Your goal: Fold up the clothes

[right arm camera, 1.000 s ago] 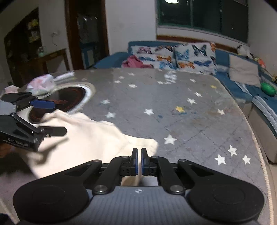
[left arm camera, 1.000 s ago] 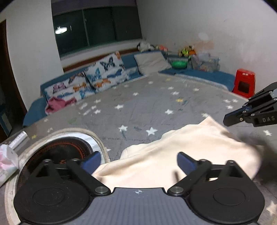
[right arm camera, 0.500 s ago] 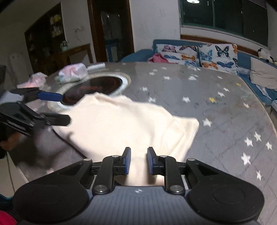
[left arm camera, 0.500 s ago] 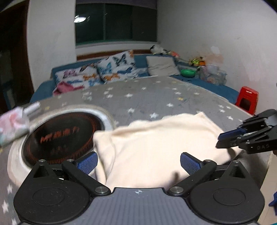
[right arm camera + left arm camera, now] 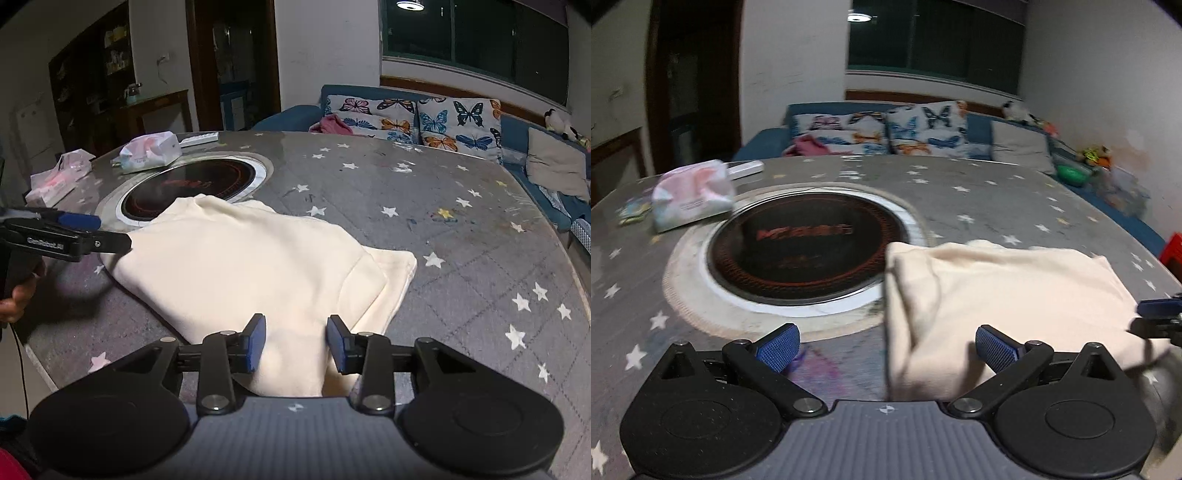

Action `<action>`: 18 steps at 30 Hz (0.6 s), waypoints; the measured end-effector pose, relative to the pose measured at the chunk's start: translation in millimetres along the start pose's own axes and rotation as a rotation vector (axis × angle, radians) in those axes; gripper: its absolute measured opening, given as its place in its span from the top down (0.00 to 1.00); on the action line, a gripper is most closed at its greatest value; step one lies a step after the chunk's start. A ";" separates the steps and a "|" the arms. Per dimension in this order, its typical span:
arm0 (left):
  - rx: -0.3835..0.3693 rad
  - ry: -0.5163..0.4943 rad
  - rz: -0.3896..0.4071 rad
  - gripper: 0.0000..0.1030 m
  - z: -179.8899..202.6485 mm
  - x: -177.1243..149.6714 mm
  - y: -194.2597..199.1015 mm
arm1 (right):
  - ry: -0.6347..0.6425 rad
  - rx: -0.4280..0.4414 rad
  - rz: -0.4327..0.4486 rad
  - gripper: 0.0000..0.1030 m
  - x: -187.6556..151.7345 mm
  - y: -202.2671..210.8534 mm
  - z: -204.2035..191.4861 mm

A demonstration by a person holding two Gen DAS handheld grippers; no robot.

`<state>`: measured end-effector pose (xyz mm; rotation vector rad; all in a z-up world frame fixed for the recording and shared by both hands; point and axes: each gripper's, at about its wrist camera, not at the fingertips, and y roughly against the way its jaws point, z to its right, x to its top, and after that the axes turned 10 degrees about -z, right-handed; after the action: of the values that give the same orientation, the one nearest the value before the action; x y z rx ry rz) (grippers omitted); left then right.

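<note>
Black gripper (image 5: 110, 242) lettered "GenRobot.AI"

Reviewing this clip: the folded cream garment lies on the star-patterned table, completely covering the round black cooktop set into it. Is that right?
Not quite. The right wrist view shows the cream garment on the star-patterned table overlapping only the near edge of the round black cooktop; most of the cooktop stays exposed.

"GenRobot.AI" on left hand-held gripper (image 5: 110, 236)
</note>
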<state>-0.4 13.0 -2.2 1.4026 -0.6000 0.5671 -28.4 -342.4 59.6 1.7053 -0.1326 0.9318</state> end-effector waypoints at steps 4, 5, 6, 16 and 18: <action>0.040 0.036 0.003 0.00 -7.5 -0.8 -1.7 | 0.030 0.000 0.044 0.64 4.8 6.0 -6.8; 0.048 0.040 0.001 0.00 -8.1 -1.4 -2.6 | 0.036 0.009 0.050 0.64 5.7 5.4 -8.4; 0.051 0.044 -0.008 0.00 -8.9 -2.2 -4.0 | 0.044 0.019 0.053 0.64 6.6 3.9 -10.3; 0.063 0.089 -0.089 0.04 -6.9 -6.6 -10.1 | 0.122 0.102 0.008 0.63 16.2 -24.5 -19.6; 0.061 0.090 -0.099 0.05 -5.4 -7.7 -8.1 | 0.129 0.108 -0.002 0.63 15.1 -26.1 -17.8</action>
<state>-0.2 17.6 -13.8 1.4478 -0.4419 0.5703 -13.5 -312.2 50.1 1.7384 0.0054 1.0603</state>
